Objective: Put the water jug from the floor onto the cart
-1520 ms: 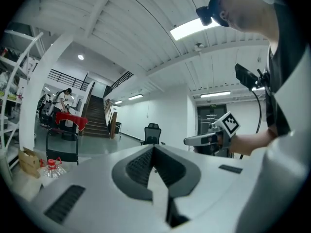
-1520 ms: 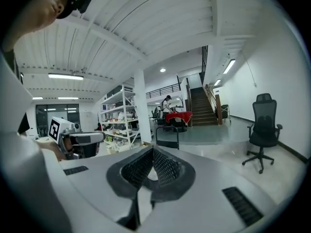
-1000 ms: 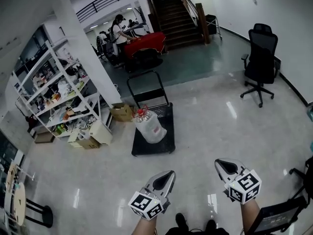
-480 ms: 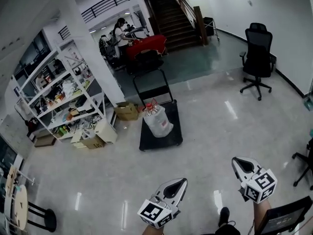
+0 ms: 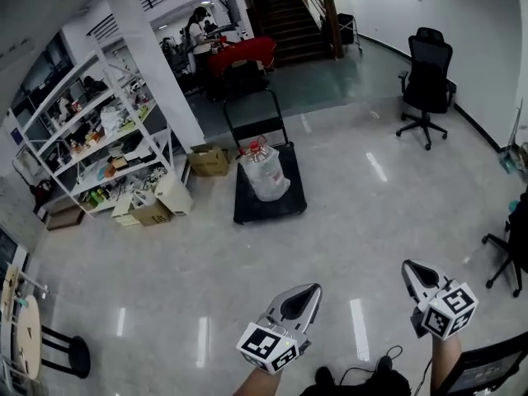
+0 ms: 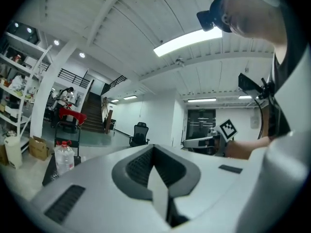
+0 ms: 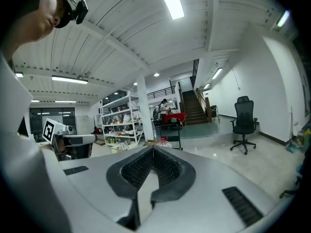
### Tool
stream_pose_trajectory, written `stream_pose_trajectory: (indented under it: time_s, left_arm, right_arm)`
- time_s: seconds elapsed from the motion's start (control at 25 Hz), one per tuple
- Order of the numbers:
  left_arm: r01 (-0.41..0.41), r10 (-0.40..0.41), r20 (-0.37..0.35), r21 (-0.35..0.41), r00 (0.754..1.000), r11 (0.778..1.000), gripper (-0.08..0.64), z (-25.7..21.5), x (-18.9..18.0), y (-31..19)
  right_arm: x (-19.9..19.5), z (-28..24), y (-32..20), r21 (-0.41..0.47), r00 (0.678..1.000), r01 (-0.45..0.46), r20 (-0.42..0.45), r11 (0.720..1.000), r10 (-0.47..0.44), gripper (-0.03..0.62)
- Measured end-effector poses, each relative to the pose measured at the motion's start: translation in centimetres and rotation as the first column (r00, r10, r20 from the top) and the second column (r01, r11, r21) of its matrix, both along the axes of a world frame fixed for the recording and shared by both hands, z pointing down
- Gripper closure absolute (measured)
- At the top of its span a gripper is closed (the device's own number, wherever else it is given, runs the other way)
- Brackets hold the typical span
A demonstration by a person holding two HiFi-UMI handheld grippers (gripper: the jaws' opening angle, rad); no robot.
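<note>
The clear water jug [image 5: 266, 172] with a red cap stands upright on the black flat cart [image 5: 247, 211], far ahead of me across the floor. The left gripper view shows the water jug [image 6: 63, 157] small at the left, and the right gripper view shows it tiny [image 7: 164, 140] just past the jaw tip. My left gripper [image 5: 313, 289] and right gripper [image 5: 409, 265] hang low in the head view, well short of the cart. Both are shut with nothing between their jaws, as seen at the left gripper [image 6: 153, 147] and right gripper [image 7: 153, 150].
White shelving [image 5: 91, 134] full of items lines the left, with cardboard boxes [image 5: 208, 160] on the floor beside the cart. A black office chair [image 5: 425, 81] stands at the right, another chair [image 5: 510, 246] at the right edge. A black stool [image 5: 58, 353] is at the lower left. Stairs [image 5: 289, 15] rise behind.
The cart and jug now lie farther off and higher in the head view. Both grippers have drawn back from them together, still shut and empty.
</note>
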State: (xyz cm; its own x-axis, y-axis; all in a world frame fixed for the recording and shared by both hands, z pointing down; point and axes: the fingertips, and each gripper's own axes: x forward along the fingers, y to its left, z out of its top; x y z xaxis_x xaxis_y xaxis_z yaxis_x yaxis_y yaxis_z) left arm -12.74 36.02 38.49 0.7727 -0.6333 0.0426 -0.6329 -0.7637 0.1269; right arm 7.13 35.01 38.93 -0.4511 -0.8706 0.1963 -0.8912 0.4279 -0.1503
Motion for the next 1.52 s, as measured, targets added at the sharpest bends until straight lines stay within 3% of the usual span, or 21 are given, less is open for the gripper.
stream_pose_trajectory:
  time_s: [0.16,0.36,0.56,0.84,1.0,1.2,1.36,1.52]
  left_arm:
    - [-0.004,0.003,0.019,0.033,1.000,0.999,0.569,-1.4,0.4,3.3]
    - [0.062,-0.062,0.020,-0.013,0.998,0.998,0.569,-1.1,2.7,6.8]
    - [0.065,-0.065,0.050,0.002,0.997,0.998,0.568,-1.4,9.5,12.8]
    - [0.135,-0.132,0.072,-0.043,0.989,0.990,0.569,-0.2,15.8,19.6]
    - [0.141,-0.139,0.082,-0.027,0.987,0.990,0.568,-0.9,16.1,21.6]
    - [0.120,-0.121,0.070,0.019,0.990,0.993,0.569,-2.3,15.7,22.8]
    - [0.102,-0.105,0.047,0.048,0.993,0.994,0.569,-3.2,13.2,24.6]
    - [0.103,-0.103,0.009,0.029,0.995,0.994,0.569,-3.3,10.8,25.4]
  right_arm:
    - [-0.5,-1.2,2.6,0.032,0.999,0.030,0.013,0.999,-0.030,0.589]
    - [0.3,-1.6,6.8,0.046,0.994,0.107,0.026,0.993,-0.108,0.589]
    - [6.2,-1.1,13.1,0.057,0.989,0.149,-0.003,0.987,-0.149,0.589]
    - [14.1,0.5,18.9,0.060,0.988,0.148,0.044,0.987,-0.151,0.589]
    - [14.3,-0.5,20.6,0.081,0.985,0.165,0.043,0.983,-0.169,0.589]
    - [14.2,-2.8,21.7,0.121,0.992,0.125,0.021,0.985,-0.128,0.591]
    - [12.2,-4.0,23.1,0.126,0.992,0.109,0.046,0.986,-0.116,0.590]
    - [9.8,-4.9,24.6,0.117,0.992,0.130,-0.013,0.985,-0.129,0.591]
